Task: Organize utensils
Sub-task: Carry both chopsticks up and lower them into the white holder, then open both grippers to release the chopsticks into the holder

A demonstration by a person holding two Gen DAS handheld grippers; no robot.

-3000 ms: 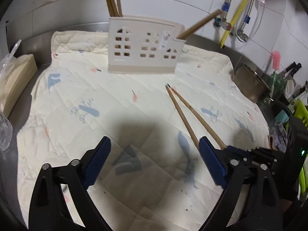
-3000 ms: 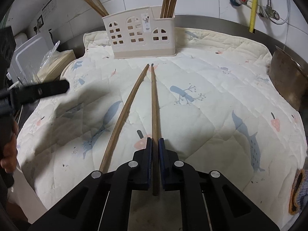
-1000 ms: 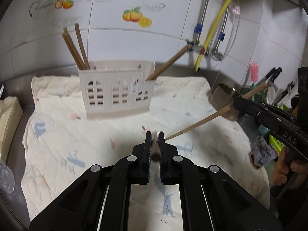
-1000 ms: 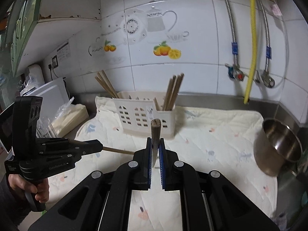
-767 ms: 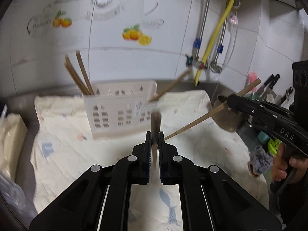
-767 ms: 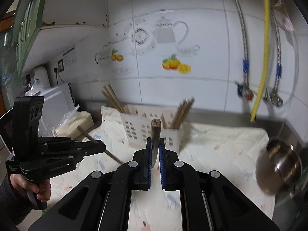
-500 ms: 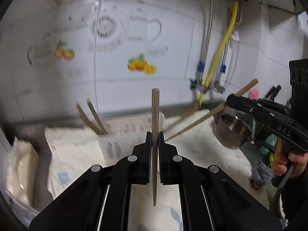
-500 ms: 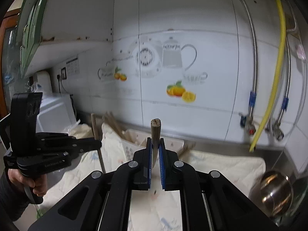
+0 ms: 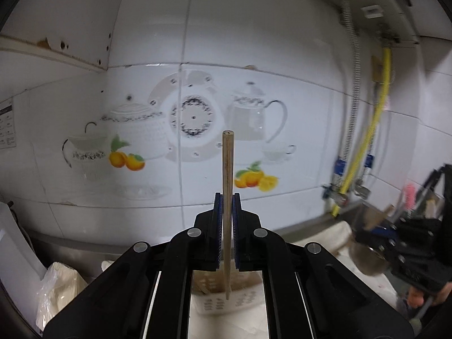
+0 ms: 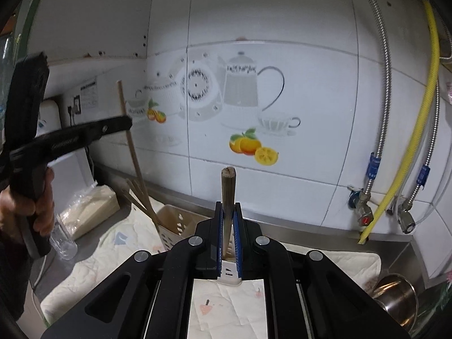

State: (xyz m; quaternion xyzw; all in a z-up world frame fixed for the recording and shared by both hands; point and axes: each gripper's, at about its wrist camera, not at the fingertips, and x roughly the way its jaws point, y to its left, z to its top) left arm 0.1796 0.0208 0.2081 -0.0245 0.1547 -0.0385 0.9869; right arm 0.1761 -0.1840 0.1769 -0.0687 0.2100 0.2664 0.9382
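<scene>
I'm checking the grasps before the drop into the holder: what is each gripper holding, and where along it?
Each holds one chopstick upright: the left gripper around mid-length, the right gripper near its upper end.
</scene>
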